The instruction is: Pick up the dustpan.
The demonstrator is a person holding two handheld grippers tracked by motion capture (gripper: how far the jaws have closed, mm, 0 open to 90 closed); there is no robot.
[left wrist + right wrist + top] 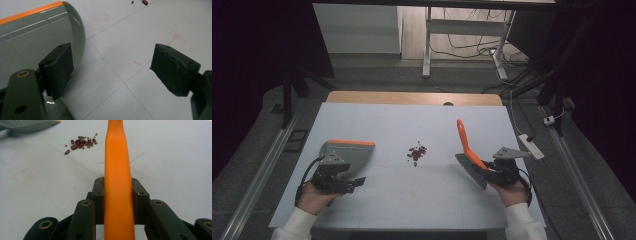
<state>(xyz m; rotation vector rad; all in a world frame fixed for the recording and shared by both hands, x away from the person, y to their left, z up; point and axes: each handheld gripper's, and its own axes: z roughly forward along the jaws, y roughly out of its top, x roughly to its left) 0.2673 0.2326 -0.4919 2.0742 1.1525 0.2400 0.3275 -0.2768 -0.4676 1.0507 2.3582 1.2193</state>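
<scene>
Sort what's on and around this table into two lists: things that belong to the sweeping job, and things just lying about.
Belongs to the job:
- brush, clamped in the right gripper
- dustpan, beside the open left gripper
- spilled beans

Just lying about:
- white power strip at the table's right edge
- cables on the floor

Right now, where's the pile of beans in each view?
High view: beans at the table's middle, between dustpan and brush.
Left gripper view: a few beans at the top edge, right of centre.
Right gripper view: beans upper left, left of the brush handle.
Shared landmark: the grey dustpan with its orange edge.
</scene>
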